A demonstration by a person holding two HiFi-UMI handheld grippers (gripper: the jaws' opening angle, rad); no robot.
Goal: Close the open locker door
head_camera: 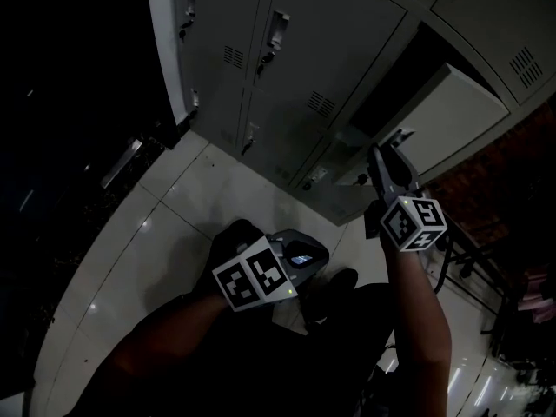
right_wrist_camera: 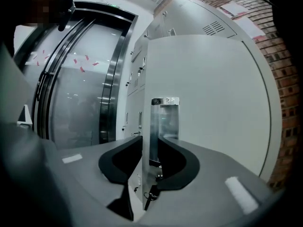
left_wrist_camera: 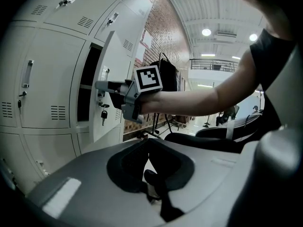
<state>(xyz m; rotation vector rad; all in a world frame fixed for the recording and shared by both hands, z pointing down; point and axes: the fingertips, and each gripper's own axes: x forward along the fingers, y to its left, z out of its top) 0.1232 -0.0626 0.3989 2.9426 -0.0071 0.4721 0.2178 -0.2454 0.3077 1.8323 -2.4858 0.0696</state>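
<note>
The open locker door stands out from the grey locker bank, with its dark compartment behind it. My right gripper is held level at the door's free edge. In the right gripper view its jaws straddle that edge and the chrome handle, pads against both sides; the door face fills the right. A key hangs from the door's lock. My left gripper hangs low near my body, shut and empty, well away from the door.
Shut lockers fill the wall around the open one. A brick wall follows the locker row. Pale floor tiles lie below. A glass and metal doorway shows past the lockers. A black stand and cables are at the right.
</note>
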